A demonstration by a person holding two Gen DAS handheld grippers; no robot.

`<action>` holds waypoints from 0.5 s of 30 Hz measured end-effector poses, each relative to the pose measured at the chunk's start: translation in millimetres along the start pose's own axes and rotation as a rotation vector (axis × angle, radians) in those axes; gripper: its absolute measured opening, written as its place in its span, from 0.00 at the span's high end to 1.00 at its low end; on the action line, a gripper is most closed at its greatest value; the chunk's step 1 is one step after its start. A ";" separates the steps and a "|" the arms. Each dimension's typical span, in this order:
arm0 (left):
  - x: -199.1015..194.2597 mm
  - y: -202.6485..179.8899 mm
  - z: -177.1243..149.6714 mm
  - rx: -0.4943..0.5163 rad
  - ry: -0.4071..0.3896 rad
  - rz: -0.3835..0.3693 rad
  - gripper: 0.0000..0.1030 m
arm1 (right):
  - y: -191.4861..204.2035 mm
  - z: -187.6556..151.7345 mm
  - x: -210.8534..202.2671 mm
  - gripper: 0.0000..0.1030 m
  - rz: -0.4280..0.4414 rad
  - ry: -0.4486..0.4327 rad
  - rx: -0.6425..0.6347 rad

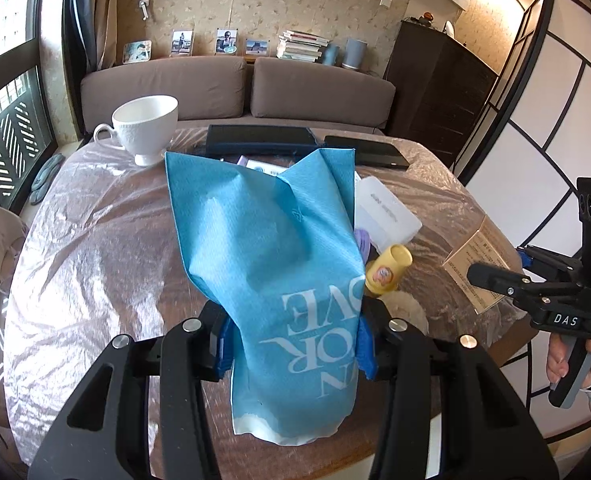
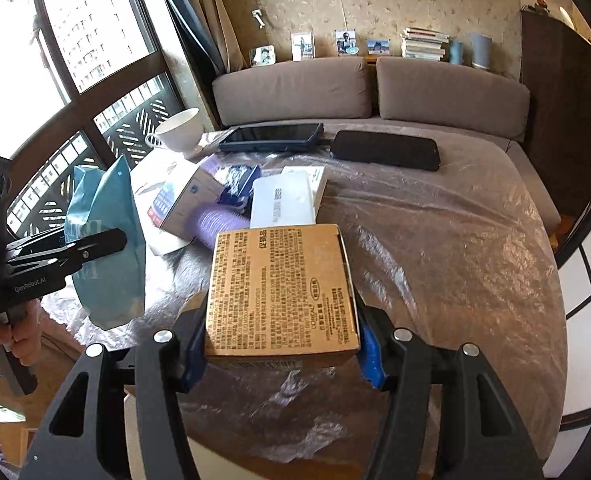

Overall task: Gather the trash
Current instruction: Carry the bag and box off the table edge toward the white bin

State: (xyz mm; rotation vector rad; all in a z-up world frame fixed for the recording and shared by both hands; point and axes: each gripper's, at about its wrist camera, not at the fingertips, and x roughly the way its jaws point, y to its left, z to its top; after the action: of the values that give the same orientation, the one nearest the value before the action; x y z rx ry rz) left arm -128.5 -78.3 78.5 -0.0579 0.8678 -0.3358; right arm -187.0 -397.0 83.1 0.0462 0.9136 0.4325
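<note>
My left gripper (image 1: 293, 344) is shut on a blue paper bag (image 1: 271, 264) with white lettering and holds it up above the plastic-covered round table (image 1: 95, 248); the bag also shows in the right wrist view (image 2: 107, 240). My right gripper (image 2: 281, 350) is shut on a tan cardboard box (image 2: 281, 292) printed with black text, held near the table's front edge; the box also shows in the left wrist view (image 1: 481, 258). Behind the bag lie a small yellow bottle (image 1: 387, 270) and a white plastic case (image 1: 387, 212).
A white cup (image 1: 147, 128) stands at the far left of the table. A tablet (image 2: 271, 138) and a black case (image 2: 387, 150) lie at the far edge. A white packet (image 2: 175, 204), a purple roll (image 2: 219, 224) and a dark blue wrapper (image 2: 237, 184) lie mid-table. A brown sofa (image 2: 375, 88) stands behind.
</note>
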 end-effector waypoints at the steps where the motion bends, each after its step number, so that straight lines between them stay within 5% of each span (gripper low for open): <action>1: -1.5 -1.2 -2.1 0.001 0.004 0.000 0.53 | 2.0 -2.2 -0.6 0.43 0.006 0.007 -0.002; 15: -28.5 -13.3 -32.6 0.031 0.038 -0.022 0.54 | 27.8 -27.3 -23.3 0.43 0.069 0.066 -0.036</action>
State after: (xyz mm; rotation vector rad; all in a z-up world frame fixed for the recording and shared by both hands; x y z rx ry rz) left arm -173.8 -79.2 80.9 -0.0320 0.8993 -0.3718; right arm -230.0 -384.4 90.0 0.0302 0.9706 0.5168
